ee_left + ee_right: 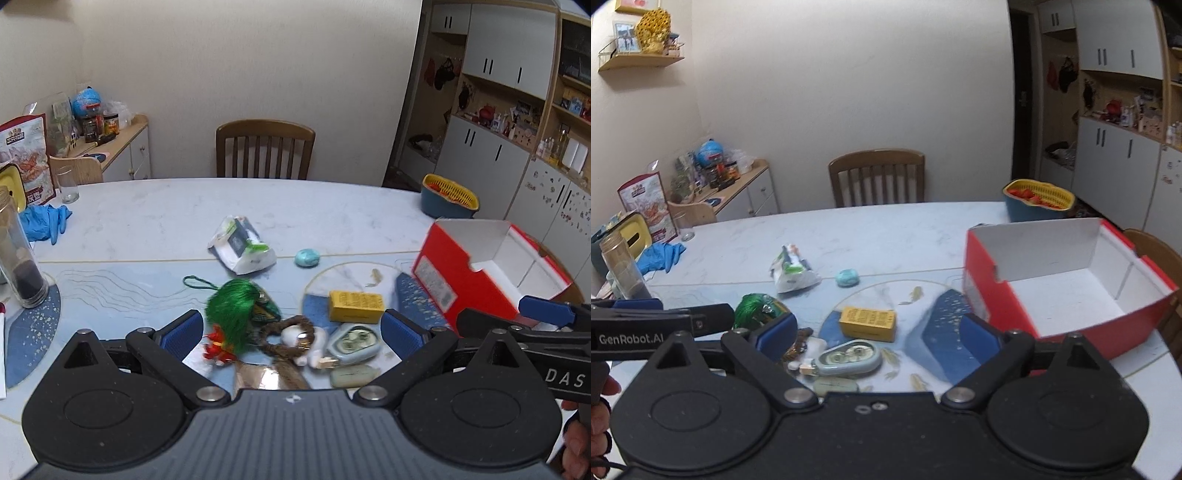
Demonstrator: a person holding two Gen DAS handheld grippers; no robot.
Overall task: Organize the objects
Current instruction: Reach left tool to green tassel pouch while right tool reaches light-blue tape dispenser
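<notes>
A heap of small things lies on the table in front of both grippers: a green tassel (231, 308), a yellow box (355, 306), a grey-blue case (354, 341), a brown wreath ring (286, 334) and a white packet (242, 245) with a teal ball (306, 257) farther off. An empty red box (484, 273) with a white inside stands to the right. My left gripper (291, 330) hovers open over the heap, nothing between its pads. My right gripper (879, 332) is open too, above the yellow box (868, 323) and grey-blue case (849, 356), beside the red box (1067, 284).
A wooden chair (265, 147) stands at the table's far side. A glass jar (20, 258), blue gloves (44, 221), a drinking glass (68, 184) and a snack bag (27, 155) crowd the left. A blue basket with a yellow insert (448, 197) sits far right.
</notes>
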